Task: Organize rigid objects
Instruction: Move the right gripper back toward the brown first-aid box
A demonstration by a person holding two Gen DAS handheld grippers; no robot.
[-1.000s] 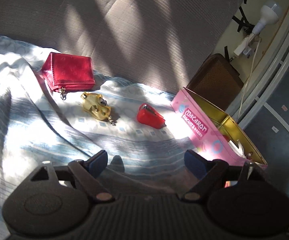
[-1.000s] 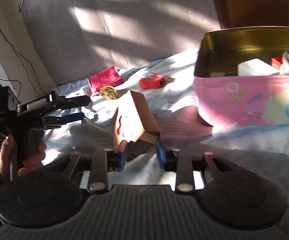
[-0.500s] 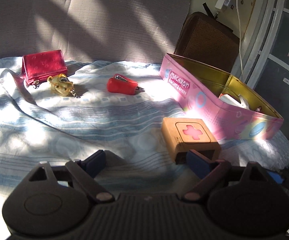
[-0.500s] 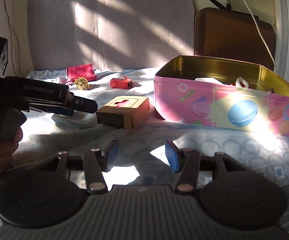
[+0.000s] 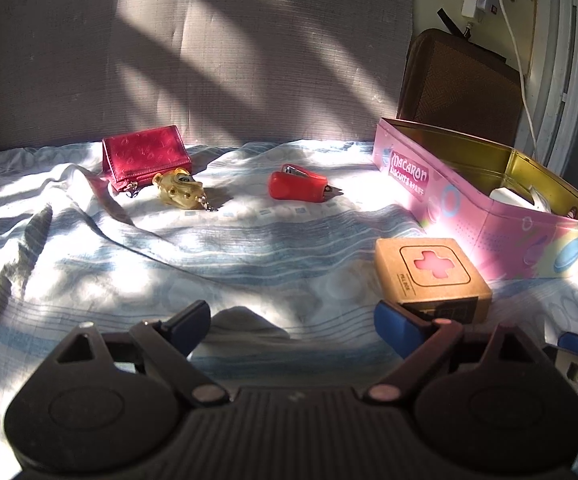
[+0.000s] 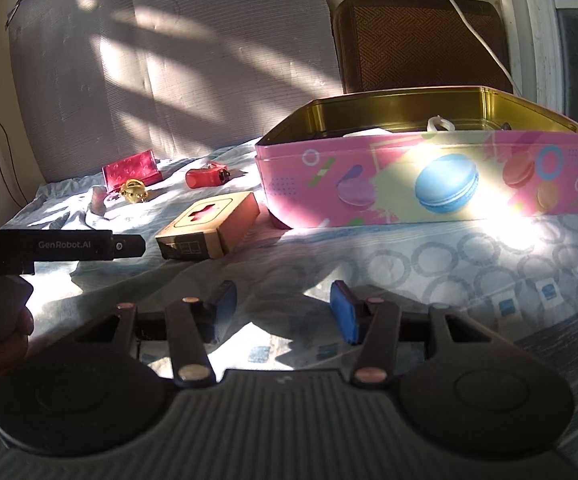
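Right wrist: hand (image 6: 7, 344), macaron-pictured tin side (image 6: 425, 182)

The tin (image 6: 425, 184) is pink outside and gold inside, printed with a blue macaron, a purple one, red and orange ones, and small rings and stripes; its short side carries white lettering. Just beside the tin lies a tan cardboard box (image 5: 429, 272) with a pink cross cut-out and a black end. Farther from the tin are a red stapler (image 5: 299, 188), a translucent yellow padlock (image 5: 179, 192) and a glossy crimson wallet (image 5: 145, 156) with an embossed pattern. The sheet (image 5: 169, 264) under the tin is white with pale blue stripes, rings and small squares. Behind the tin stands a brown woven-pattern case (image 6: 417, 40) and a grey ribbed backboard (image 5: 193, 48).
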